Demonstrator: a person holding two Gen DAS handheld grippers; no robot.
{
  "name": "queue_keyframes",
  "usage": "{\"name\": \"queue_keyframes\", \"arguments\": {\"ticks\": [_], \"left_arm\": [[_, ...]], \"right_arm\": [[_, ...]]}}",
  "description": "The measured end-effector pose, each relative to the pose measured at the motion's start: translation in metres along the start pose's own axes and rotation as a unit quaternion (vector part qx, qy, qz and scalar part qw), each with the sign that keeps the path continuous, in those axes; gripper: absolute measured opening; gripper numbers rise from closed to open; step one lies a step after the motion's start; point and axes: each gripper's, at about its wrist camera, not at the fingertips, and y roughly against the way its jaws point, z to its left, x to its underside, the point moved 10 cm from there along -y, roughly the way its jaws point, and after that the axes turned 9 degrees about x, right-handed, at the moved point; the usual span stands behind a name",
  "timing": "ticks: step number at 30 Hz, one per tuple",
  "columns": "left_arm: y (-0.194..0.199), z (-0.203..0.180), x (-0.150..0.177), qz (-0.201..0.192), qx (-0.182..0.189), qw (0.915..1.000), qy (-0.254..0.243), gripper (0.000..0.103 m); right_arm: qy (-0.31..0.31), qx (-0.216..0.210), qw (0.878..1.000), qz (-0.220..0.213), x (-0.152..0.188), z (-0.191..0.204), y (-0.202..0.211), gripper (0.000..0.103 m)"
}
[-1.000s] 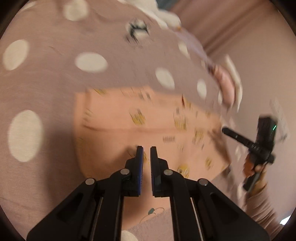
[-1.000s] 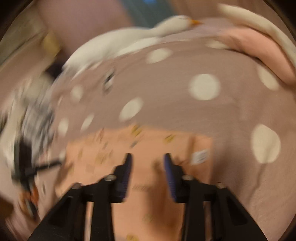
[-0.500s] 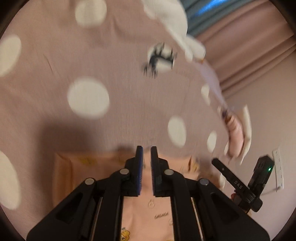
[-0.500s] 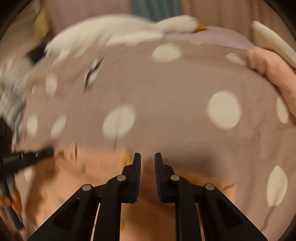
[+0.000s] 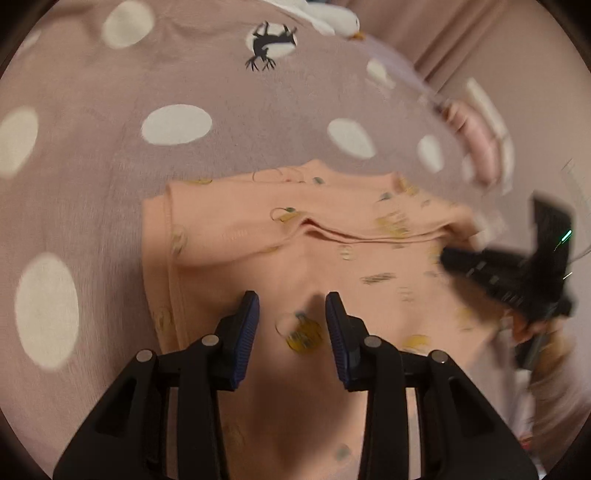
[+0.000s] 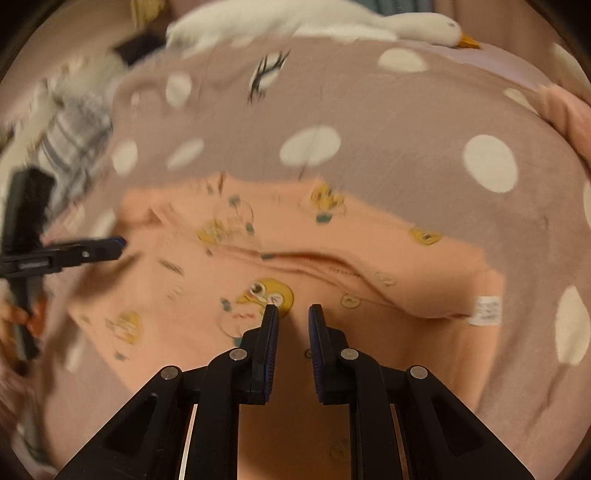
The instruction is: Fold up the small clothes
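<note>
Garment: peach duck-print piece (image 5: pixel 332 266) lying folded across itself on the dotted bedspread (image 5: pixel 177 125); white label (image 6: pixel 487 311) at its right edge
Left gripper (image 5: pixel 291 314): jaws opening above the cloth; nothing between them
Right gripper (image 6: pixel 293 319): jaws narrowly parted over the duck print; gripping nothing
Background: plush goose (image 6: pixel 424 24) at the far edge

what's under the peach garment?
The peach garment lies on the mauve polka-dot bedspread, which shows all around it. Its far flap is folded onto itself; what the folds cover cannot be seen.
</note>
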Motion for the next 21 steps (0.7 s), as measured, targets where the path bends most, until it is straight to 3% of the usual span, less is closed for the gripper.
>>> {"name": "queue_keyframes", "arguments": {"ticks": [3,4,5,8,10,13,16,20,21], "left_arm": [[-0.018,0.009,-0.039,-0.025,-0.027,0.9993,0.006,0.036],[-0.02,0.014,-0.053,-0.034,-0.031,0.9988,0.019,0.036],[-0.021,0.019,-0.067,-0.044,-0.035,0.9977,0.037,0.035],[-0.003,0.028,-0.1,-0.099,-0.022,0.9903,0.095,0.035],[0.015,0.027,-0.105,-0.12,-0.008,0.9879,0.097,0.036],[0.04,0.028,-0.083,-0.115,0.013,0.9895,0.087,0.038],[0.06,0.032,-0.046,-0.099,0.04,0.9895,0.097,0.038],[0.077,0.028,0.0,-0.086,0.08,0.986,0.118,0.041],[0.081,0.028,0.011,-0.086,0.089,0.9842,0.126,0.043]], "right_arm": [[-0.015,0.022,1.0,-0.014,-0.025,-0.007,-0.018,0.016],[-0.034,0.068,0.997,-0.029,-0.055,-0.021,-0.03,0.016],[-0.034,0.068,0.997,-0.029,-0.055,-0.021,-0.03,0.016],[-0.079,0.106,0.989,-0.066,-0.093,-0.043,-0.027,0.016],[-0.107,0.105,0.985,-0.087,-0.104,-0.056,-0.013,0.016],[-0.133,0.069,0.984,-0.101,-0.094,-0.068,0.009,0.016],[-0.155,0.025,0.983,-0.091,-0.06,-0.077,0.028,0.017],[-0.203,-0.028,0.975,-0.082,-0.018,-0.093,0.05,0.039],[-0.22,-0.045,0.971,-0.083,0.003,-0.09,0.061,0.039]]}}
